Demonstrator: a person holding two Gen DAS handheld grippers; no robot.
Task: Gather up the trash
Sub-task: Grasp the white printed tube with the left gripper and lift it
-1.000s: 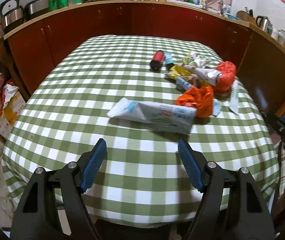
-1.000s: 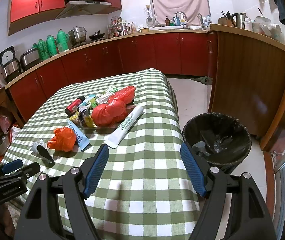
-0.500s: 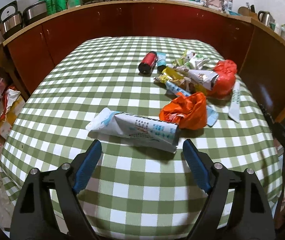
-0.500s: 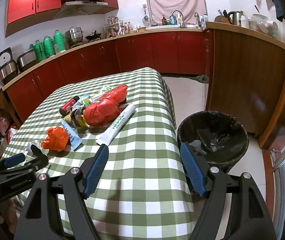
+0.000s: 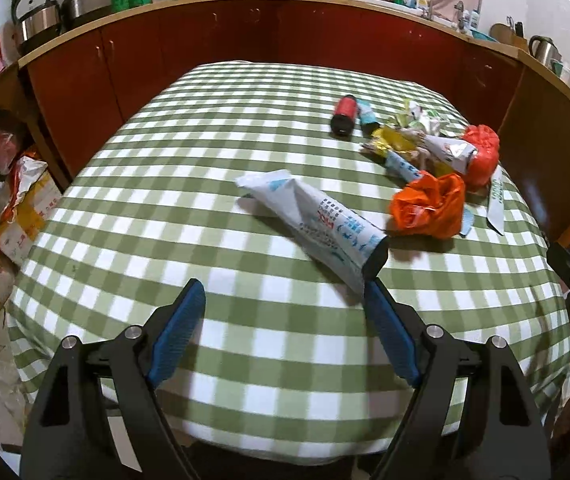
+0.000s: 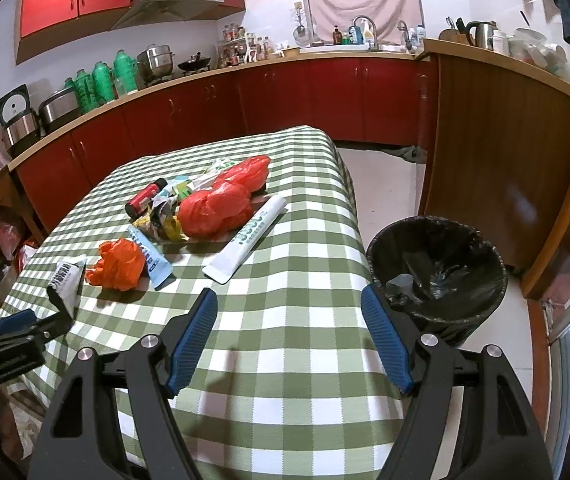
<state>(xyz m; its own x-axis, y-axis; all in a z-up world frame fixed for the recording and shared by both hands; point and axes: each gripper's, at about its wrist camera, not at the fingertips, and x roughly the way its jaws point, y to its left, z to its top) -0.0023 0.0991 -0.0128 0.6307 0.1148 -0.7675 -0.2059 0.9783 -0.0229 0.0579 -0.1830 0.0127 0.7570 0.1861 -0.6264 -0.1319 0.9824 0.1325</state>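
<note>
A white-and-blue packet lies askew on the green checked table, its dark end touching the tip of the right finger of my left gripper, which is open. The right wrist view shows that packet tipped up against the left gripper. Beyond it lie an orange bag, a red bag, a red-black can and crumpled wrappers. My right gripper hangs open and empty over the table's near edge, left of the black-lined bin.
A long white tube and a blue tube lie beside the red bag. Red cabinets ring the table. Boxes and bags crowd the floor on the left. A wooden counter stands behind the bin.
My left gripper has moved in on the white-and-blue packet, which has swung round so its dark end meets the right finger. The right gripper has hardly shifted.
</note>
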